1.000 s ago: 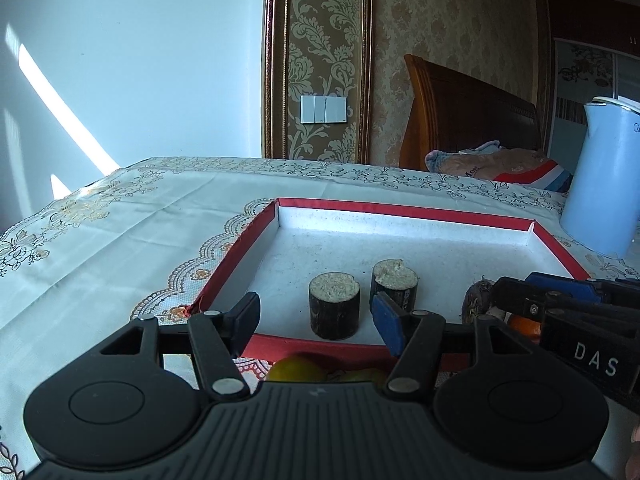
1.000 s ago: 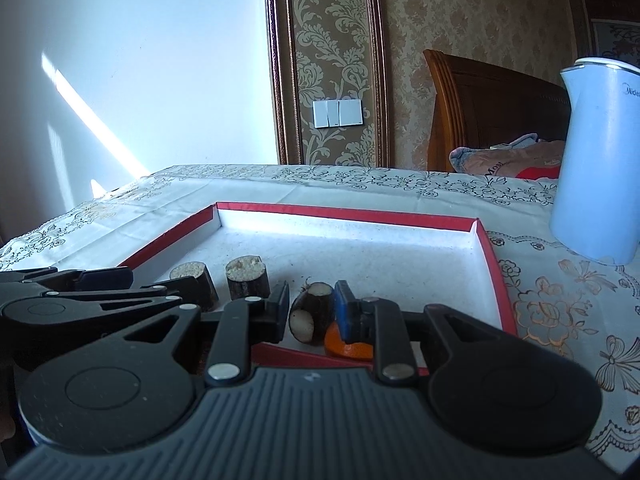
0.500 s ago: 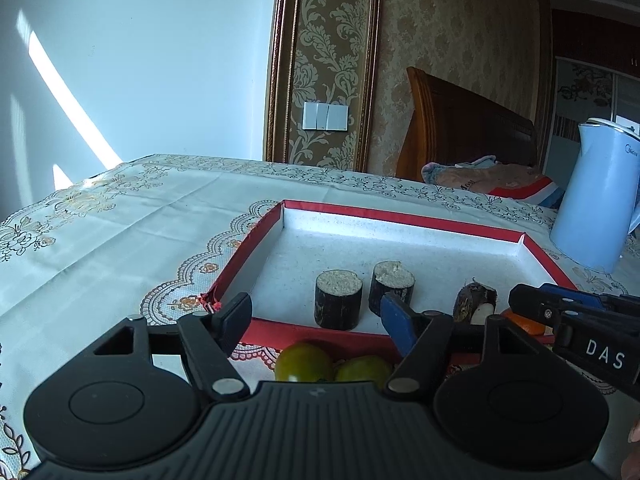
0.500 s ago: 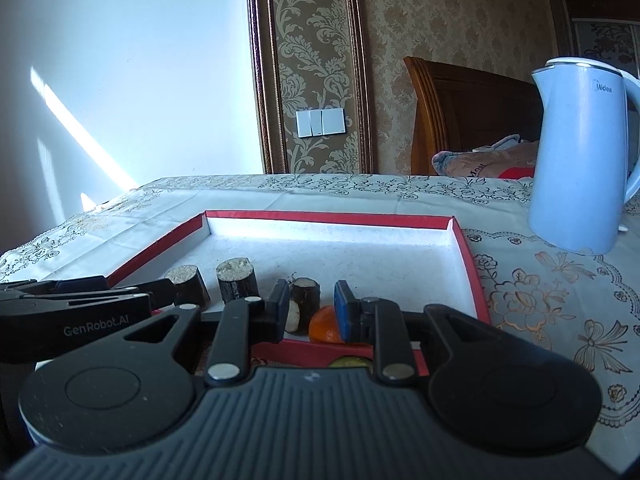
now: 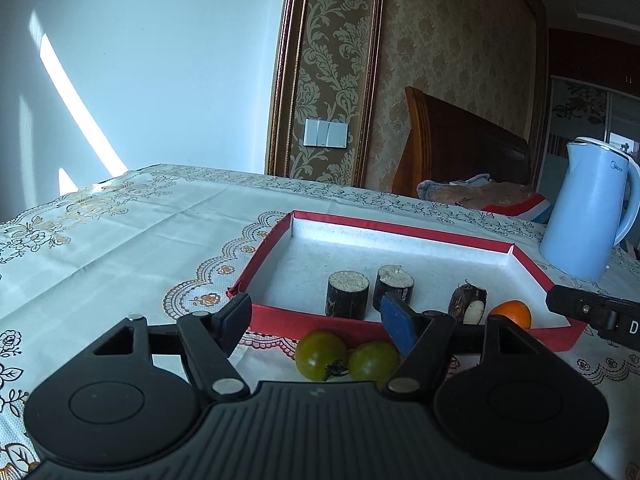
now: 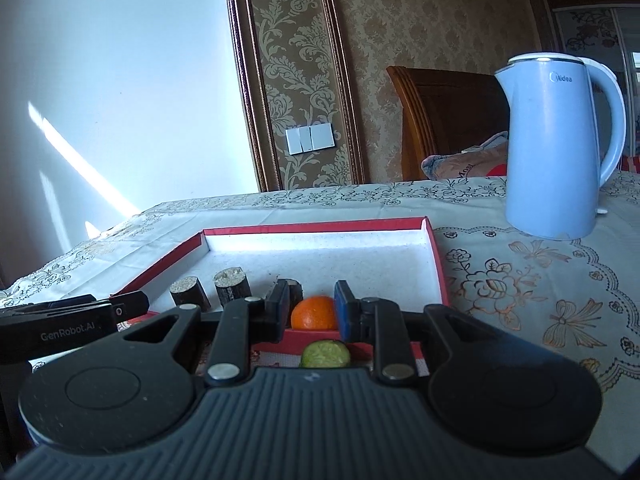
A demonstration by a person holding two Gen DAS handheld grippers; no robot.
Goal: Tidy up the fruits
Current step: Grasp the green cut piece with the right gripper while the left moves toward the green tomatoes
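The left claw (image 5: 316, 318) hangs spread wide and empty over two green tomatoes (image 5: 321, 354) on the table (image 5: 132, 232), just outside the red tray (image 5: 280, 320). The right claw (image 6: 311, 308) is parted too, framing an orange (image 6: 313, 312) inside the tray's near edge without visibly touching it. A cucumber slice (image 6: 325, 354) is half hidden by that claw's body. Three dark cut stubs (image 5: 347, 294) stand inside; what fruit they are is unclear.

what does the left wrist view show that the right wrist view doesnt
Only the left wrist view shows two green tomatoes on the tablecloth before the tray, between the open left gripper. Only the right wrist view shows a cucumber slice outside the tray, below the open right gripper. Both show the red tray, two sugarcane pieces, the orange and the blue kettle.
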